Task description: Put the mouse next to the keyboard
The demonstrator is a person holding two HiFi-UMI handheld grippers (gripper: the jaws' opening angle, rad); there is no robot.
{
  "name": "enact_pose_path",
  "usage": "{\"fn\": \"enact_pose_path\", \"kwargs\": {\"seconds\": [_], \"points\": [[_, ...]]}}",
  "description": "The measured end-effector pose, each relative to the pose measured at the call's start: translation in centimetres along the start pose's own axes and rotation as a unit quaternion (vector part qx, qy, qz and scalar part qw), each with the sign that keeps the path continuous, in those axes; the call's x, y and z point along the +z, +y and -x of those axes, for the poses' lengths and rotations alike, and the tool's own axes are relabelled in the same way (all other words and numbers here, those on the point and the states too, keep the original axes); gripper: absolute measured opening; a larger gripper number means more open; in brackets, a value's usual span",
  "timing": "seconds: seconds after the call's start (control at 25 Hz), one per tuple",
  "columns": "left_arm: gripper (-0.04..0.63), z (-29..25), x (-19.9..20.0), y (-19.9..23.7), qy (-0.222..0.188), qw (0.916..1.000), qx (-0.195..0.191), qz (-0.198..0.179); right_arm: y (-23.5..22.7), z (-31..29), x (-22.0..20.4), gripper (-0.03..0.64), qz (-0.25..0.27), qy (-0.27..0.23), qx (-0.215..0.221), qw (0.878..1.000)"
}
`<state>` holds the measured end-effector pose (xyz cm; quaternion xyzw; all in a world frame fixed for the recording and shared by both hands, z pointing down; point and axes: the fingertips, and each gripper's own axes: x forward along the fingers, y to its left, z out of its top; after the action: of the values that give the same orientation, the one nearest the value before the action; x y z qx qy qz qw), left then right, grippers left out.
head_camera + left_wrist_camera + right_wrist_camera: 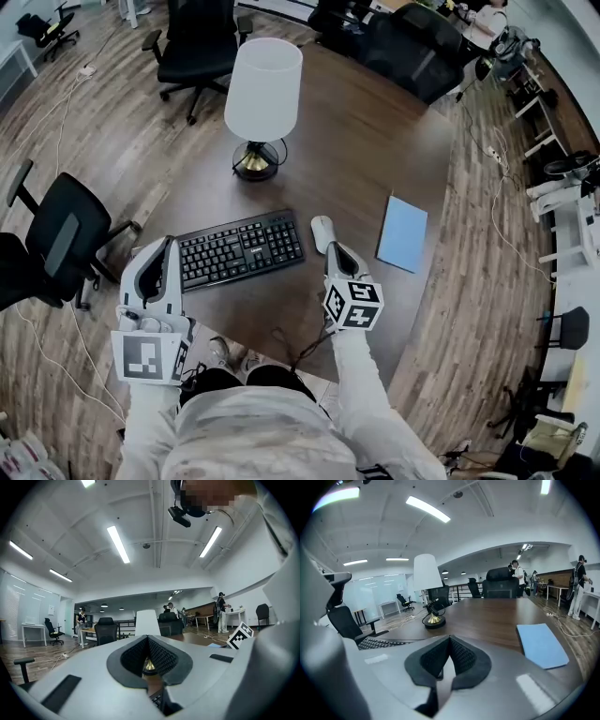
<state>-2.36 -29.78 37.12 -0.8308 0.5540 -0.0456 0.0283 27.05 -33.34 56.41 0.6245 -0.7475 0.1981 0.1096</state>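
Observation:
A black keyboard [242,248] lies on the dark wooden table [366,141], and a white mouse [322,232] rests right beside its right end. My right gripper [336,253] hovers just on my side of the mouse, jaws shut with nothing between them. In the right gripper view its pads [461,658] meet, the keyboard [377,643] shows at left, and the mouse is hidden. My left gripper [170,247] is at the keyboard's left end, held level. Its jaws are shut and empty [149,644], with a sliver of keyboard [157,699] visible below them.
A white-shaded lamp [262,94] with a brass base stands behind the keyboard. A blue notebook [402,233] lies to the right of the mouse. Office chairs stand at the left [61,234] and behind the table [197,42]. People stand in the background of both gripper views.

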Motion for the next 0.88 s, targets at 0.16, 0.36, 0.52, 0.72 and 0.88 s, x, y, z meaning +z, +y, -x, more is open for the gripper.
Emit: {"fn": "enact_pose_path", "kwargs": {"seconds": [0.16, 0.36, 0.52, 0.72, 0.88], "points": [[0.005, 0.9, 0.7, -0.2, -0.009, 0.9998, -0.015, -0.001, 1.4, 2.7, 1.5, 0.009, -0.008, -0.031, -0.002, 0.999], [0.005, 2.3, 1.4, -0.2, -0.021, 0.9993, -0.032, -0.001, 3.0, 5.8, 2.9, 0.009, 0.015, -0.063, -0.021, 0.998], [0.005, 3.7, 1.8, 0.1, -0.029, 0.9985, -0.046, -0.002, 4.9, 8.1, 3.6, 0.009, 0.035, -0.083, -0.035, 0.995], [0.005, 4.7, 2.4, 0.3, -0.042, 0.9967, -0.069, 0.0, 6.7, 11.2, 4.7, 0.009, 0.041, -0.112, -0.055, 0.991], [0.005, 5.7, 2.7, 0.3, -0.049, 0.9954, -0.082, -0.001, 8.3, 13.4, 5.1, 0.009, 0.044, -0.127, -0.062, 0.989]]}}
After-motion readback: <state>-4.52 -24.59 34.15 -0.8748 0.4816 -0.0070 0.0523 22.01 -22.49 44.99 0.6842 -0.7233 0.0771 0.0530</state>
